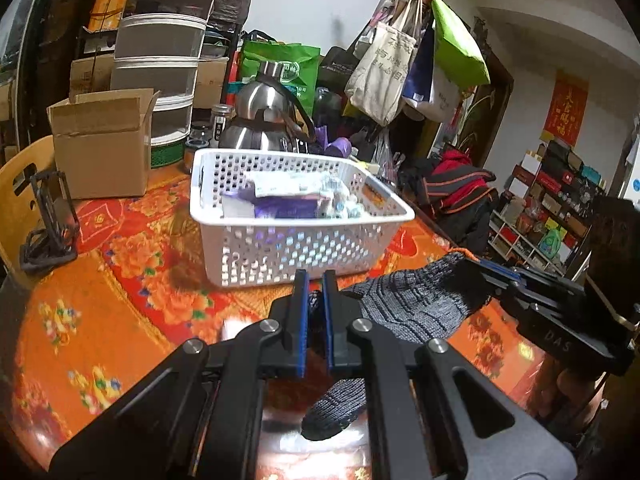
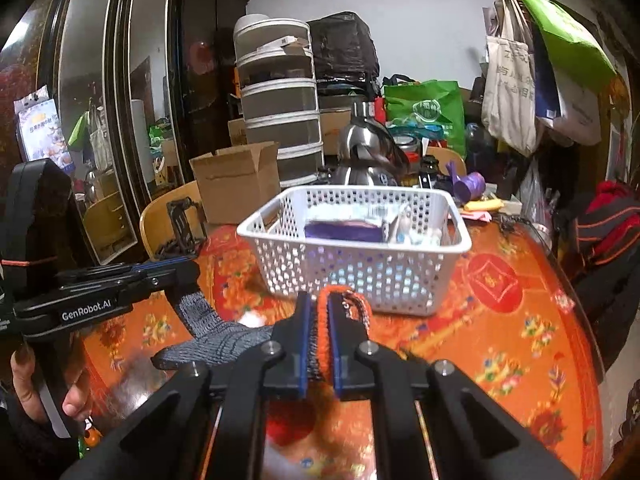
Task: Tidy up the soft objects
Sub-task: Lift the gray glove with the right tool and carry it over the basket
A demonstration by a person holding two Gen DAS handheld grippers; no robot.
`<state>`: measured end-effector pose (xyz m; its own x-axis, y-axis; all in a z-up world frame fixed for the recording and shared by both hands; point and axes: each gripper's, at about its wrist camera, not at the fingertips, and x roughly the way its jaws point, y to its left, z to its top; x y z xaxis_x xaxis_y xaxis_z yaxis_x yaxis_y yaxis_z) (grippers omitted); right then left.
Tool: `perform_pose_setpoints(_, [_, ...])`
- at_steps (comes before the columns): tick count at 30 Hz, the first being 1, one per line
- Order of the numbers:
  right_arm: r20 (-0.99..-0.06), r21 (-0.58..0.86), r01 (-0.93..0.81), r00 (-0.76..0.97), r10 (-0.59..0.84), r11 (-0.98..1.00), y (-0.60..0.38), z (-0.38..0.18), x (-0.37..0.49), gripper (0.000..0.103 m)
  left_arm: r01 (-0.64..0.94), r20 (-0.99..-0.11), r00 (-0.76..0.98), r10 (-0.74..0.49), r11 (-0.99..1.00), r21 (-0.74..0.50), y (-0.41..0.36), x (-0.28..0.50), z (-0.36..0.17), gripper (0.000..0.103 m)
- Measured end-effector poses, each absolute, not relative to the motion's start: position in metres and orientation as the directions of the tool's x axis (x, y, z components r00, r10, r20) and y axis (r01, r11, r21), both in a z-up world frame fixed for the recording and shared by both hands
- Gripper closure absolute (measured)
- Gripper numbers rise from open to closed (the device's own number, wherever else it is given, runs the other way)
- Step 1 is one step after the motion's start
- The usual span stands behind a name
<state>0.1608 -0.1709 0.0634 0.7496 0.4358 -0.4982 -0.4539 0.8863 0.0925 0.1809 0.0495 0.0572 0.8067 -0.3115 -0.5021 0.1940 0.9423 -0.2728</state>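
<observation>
A grey knit glove (image 1: 420, 304) with an orange cuff hangs stretched between my two grippers, just above the table and in front of the white perforated basket (image 1: 280, 248). My left gripper (image 1: 315, 280) is shut on the glove's finger end; one finger dangles below it. My right gripper (image 2: 319, 300) is shut on the orange cuff (image 2: 334, 292). In the right wrist view the glove (image 2: 224, 336) runs left to the left gripper (image 2: 188, 270). The basket (image 2: 360, 276) holds purple and white soft packs.
The round table has an orange floral cloth (image 1: 100, 320). A cardboard box (image 1: 102, 144), a steel kettle (image 1: 264, 120) and stacked drawers (image 1: 160, 60) stand behind the basket. A black phone stand (image 1: 48, 220) sits at the left. A coat rack with bags (image 1: 400, 60) stands at the right.
</observation>
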Motion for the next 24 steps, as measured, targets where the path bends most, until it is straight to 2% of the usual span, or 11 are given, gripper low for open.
perform_pose_setpoints(10, [-0.478,0.135,-0.467,0.742,0.471,0.874,-0.175,0.112,0.205,0.097,0.197,-0.480,0.826,-0.296,0.949,-0.247,0.049,0.228,0.121,0.097])
perform_pose_setpoints(16, [-0.459,0.122,-0.466,0.757,0.466,0.876,-0.171,0.150,0.241,0.097,0.161,-0.473,0.847,-0.244,0.964,-0.210,0.051,0.275,0.165,0.097])
perform_pose_setpoints(24, [-0.449,0.059,-0.420,0.799,0.400,0.906,-0.162,0.164,0.306,0.097,0.104,-0.511,0.845,-0.158,0.986,-0.133,0.046,0.353,0.179,0.097])
